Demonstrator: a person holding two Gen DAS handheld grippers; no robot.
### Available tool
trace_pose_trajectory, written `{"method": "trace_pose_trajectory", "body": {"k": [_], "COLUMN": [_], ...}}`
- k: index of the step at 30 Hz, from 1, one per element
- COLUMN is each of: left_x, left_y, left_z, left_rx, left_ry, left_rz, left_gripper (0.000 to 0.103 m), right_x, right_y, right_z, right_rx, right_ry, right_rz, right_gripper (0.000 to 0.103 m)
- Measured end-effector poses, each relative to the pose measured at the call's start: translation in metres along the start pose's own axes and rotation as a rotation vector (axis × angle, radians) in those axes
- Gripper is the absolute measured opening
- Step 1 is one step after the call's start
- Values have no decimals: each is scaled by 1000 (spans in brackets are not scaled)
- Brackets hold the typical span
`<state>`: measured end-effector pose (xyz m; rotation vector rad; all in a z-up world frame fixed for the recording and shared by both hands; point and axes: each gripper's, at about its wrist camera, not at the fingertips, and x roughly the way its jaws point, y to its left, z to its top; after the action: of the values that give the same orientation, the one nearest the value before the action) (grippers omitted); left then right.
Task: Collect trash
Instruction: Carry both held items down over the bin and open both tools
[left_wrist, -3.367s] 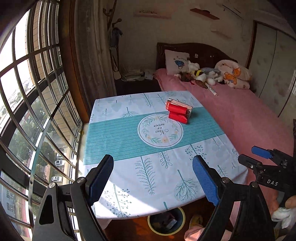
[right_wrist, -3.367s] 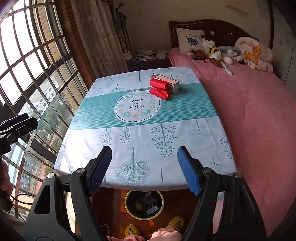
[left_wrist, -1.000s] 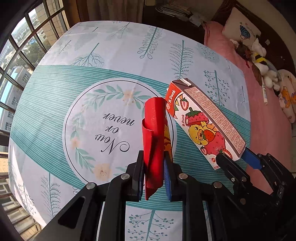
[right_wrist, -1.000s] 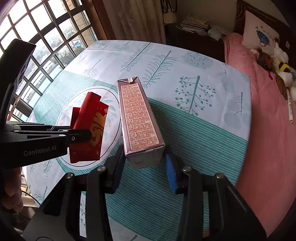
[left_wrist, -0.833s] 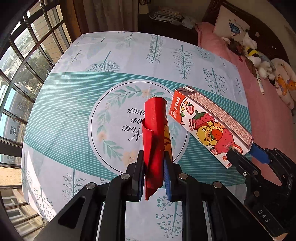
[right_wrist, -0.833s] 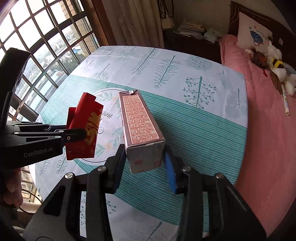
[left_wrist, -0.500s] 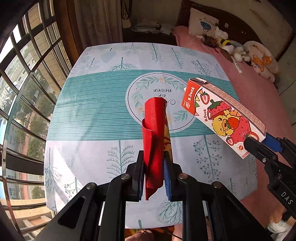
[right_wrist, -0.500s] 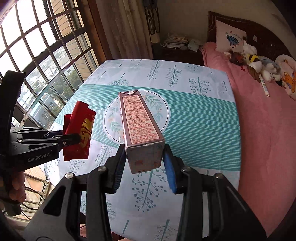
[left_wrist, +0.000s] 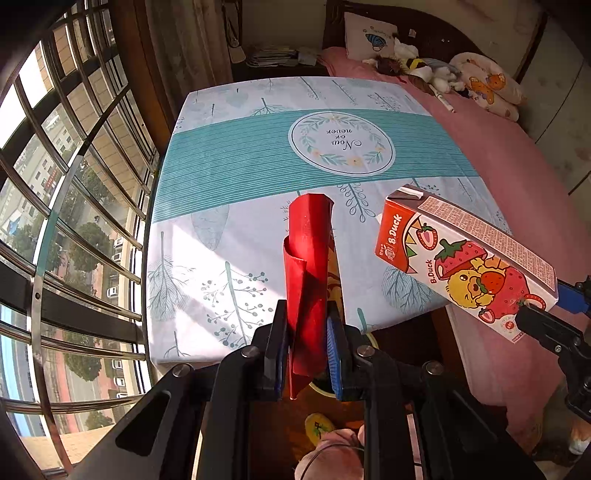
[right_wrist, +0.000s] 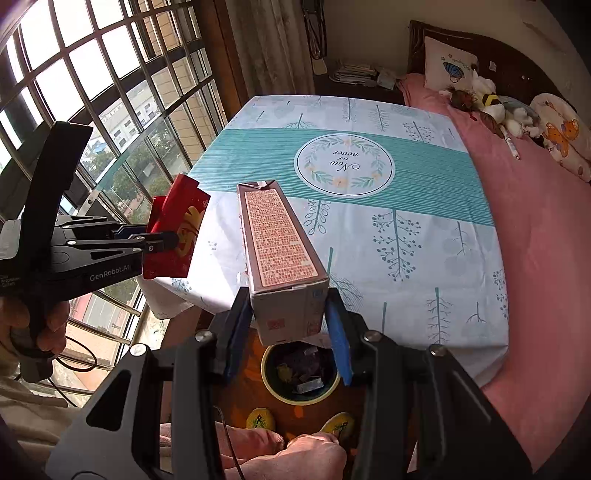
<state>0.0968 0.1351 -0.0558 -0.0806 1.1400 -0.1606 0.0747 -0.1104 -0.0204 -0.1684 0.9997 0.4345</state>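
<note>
My left gripper (left_wrist: 304, 349) is shut on a folded red paper packet (left_wrist: 308, 273), which sticks up between the blue pads; the right wrist view shows the same packet (right_wrist: 177, 225) at the left. My right gripper (right_wrist: 290, 332) is shut on the base of a strawberry milk carton (right_wrist: 279, 251), seen from its printed side. In the left wrist view that carton (left_wrist: 465, 262) hangs at the right. Both are held over the table's near edge. A round yellow-rimmed trash bin (right_wrist: 301, 373) with several scraps inside stands on the floor just below the carton.
The table wears a white and teal tablecloth (right_wrist: 388, 206) with a round wreath print. A pink bed (right_wrist: 546, 229) with pillows and stuffed toys runs along the right. Barred windows (left_wrist: 55, 184) fill the left. A person's knees and yellow slippers (right_wrist: 260, 419) are near the bin.
Both grippers have drawn back from the middle of the table to its near edge, each still holding its item. The bin and the person's feet have come into view below.
</note>
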Motion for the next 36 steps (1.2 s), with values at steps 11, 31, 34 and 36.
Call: {"method": "trace_pose_trajectory", "body": {"k": [11, 31, 34, 36], "left_x": [-8, 100, 137, 162], "left_y": [-30, -123, -127, -126], "left_z": [-57, -104, -115, -123], "left_rx": [43, -12, -26, -45], "left_ry": [38, 198, 250, 279], "left_rz": [11, 84, 83, 73], "left_gripper": [18, 18, 18, 18], "right_x": [-8, 72, 111, 139], "right_y": [-4, -68, -75, -79], "right_z": [-46, -145, -164, -176], "right_rx": [26, 51, 67, 79], "right_ry": [65, 257, 303, 334], "right_rz": [9, 90, 71, 66], "right_gripper": [36, 36, 36, 36]}}
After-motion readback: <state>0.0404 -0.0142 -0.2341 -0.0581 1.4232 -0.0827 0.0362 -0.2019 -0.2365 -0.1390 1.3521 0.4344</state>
